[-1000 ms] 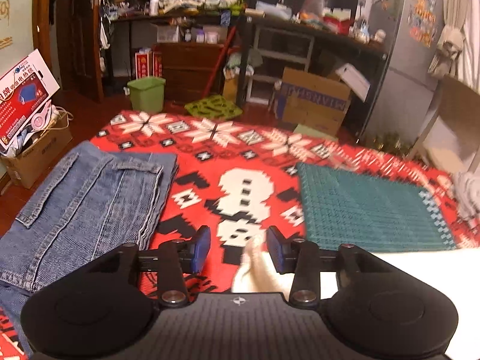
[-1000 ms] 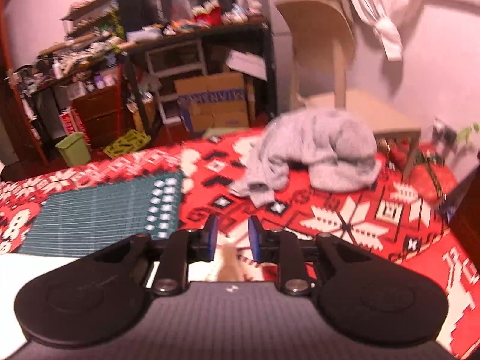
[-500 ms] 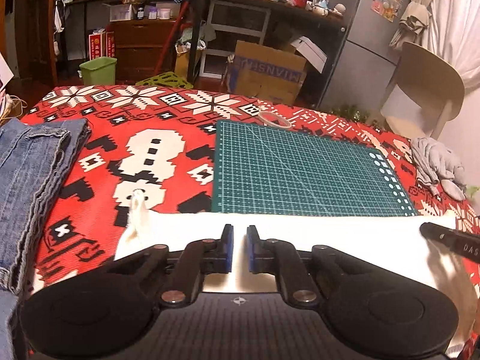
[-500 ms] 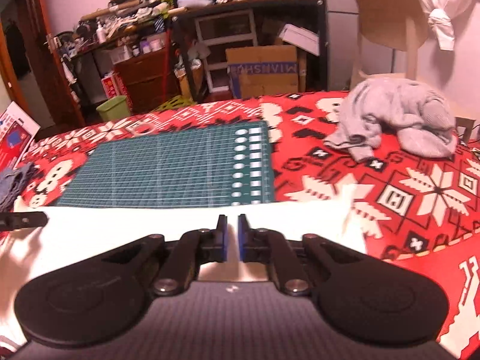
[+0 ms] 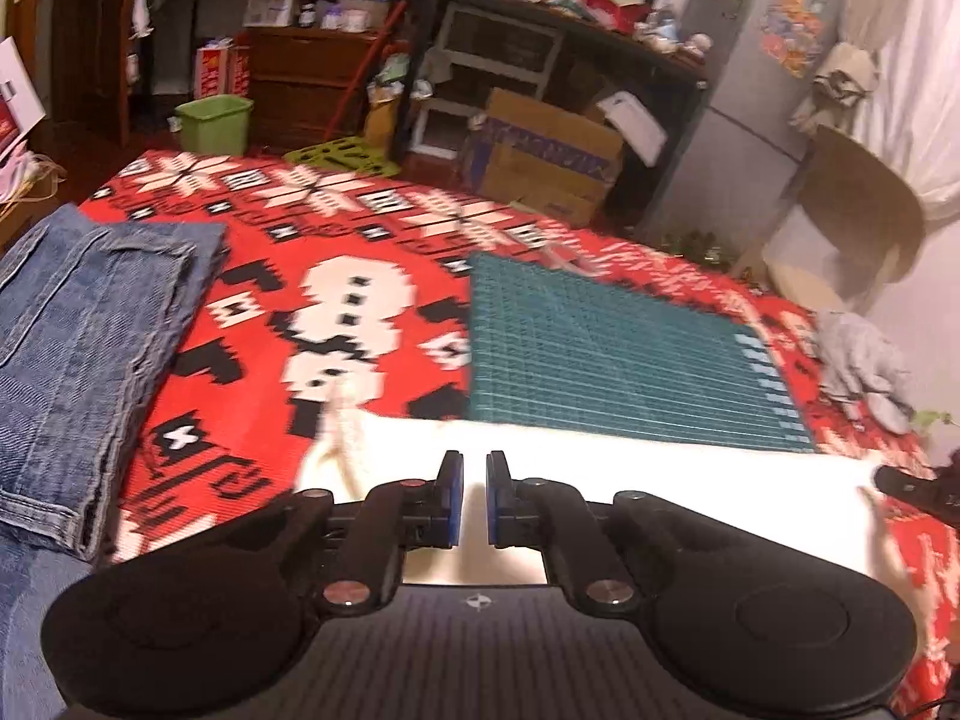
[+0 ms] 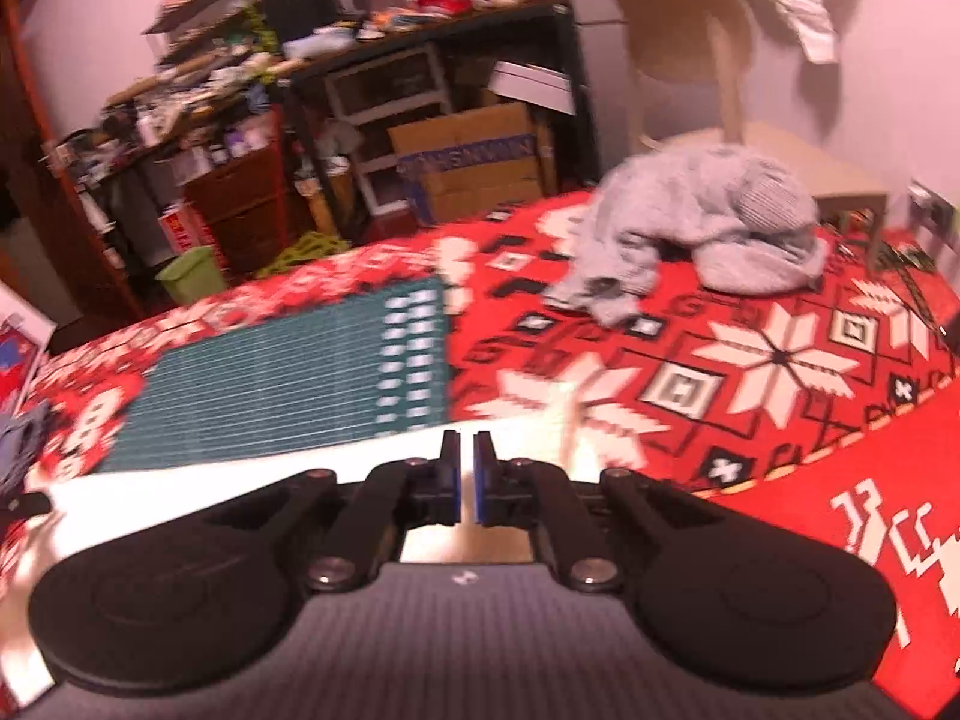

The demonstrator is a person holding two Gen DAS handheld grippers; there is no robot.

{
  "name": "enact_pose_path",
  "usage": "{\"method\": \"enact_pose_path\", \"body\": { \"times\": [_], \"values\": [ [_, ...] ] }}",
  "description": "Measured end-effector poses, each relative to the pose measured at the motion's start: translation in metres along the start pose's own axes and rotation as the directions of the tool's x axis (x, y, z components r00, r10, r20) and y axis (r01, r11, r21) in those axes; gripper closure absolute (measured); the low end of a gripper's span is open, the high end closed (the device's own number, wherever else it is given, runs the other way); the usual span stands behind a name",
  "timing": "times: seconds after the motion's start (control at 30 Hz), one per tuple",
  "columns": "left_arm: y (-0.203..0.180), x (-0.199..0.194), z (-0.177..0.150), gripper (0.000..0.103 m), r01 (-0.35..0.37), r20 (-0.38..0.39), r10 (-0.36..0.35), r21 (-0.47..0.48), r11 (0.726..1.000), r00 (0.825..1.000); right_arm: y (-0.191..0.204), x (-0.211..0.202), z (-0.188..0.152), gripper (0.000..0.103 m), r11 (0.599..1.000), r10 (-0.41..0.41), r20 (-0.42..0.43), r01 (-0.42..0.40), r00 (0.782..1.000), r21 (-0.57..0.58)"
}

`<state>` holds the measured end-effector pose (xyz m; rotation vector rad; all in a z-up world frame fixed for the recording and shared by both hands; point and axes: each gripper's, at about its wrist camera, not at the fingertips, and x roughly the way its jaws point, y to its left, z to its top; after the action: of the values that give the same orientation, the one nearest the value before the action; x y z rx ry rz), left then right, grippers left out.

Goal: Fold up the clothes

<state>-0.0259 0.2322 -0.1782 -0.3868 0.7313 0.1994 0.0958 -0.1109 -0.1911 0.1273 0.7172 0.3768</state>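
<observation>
White garment point(image 5: 600, 480) is apparently pinched by left gripper point(image 5: 474, 498) and right gripper point(image 6: 466, 486), both nearly shut; its long axis spans between them.

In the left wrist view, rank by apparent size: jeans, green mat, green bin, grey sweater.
1. Jeans and green mat: similar; the jeans lie nearer and run out of frame, so unsure.
2. Grey sweater.
3. Green bin, farthest away.
</observation>
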Motion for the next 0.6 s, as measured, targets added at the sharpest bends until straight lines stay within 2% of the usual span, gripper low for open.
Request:
{"method": "enact_pose_path", "body": {
  "times": [0.1, 0.17, 0.27, 0.3, 0.6],
  "values": [
    [-0.016, -0.007, -0.006, 0.097, 0.057, -0.008, -0.057, 0.02, 0.998, 0.998, 0.021, -0.006, -0.009, 0.099, 0.997, 0.072, -0.027, -0.073, 0.997, -0.039],
    [-0.027, -0.008, -0.013, 0.097, 0.07, -0.021, -0.069, 0.047, 0.996, 0.997, 0.032, -0.007, -0.018, 0.099, 0.994, 0.096, -0.053, -0.099, 0.994, -0.054],
    [-0.033, -0.001, -0.025, 0.097, 0.032, -0.046, -0.028, 0.098, 0.995, 0.999, 0.03, -0.007, -0.029, 0.099, 0.995, 0.085, -0.071, -0.089, 0.994, -0.047],
    [-0.033, 0.0, -0.029, 0.097, 0.019, -0.051, -0.013, 0.11, 0.994, 0.999, 0.03, -0.008, -0.033, 0.102, 0.995, 0.082, -0.077, -0.085, 0.994, -0.045],
    [0.007, -0.015, -0.04, 0.099, 0.006, -0.046, -0.002, 0.096, 0.995, 0.999, -0.009, -0.019, -0.037, 0.103, 0.998, -0.007, -0.066, 0.003, 0.998, -0.061]
  ]
}}
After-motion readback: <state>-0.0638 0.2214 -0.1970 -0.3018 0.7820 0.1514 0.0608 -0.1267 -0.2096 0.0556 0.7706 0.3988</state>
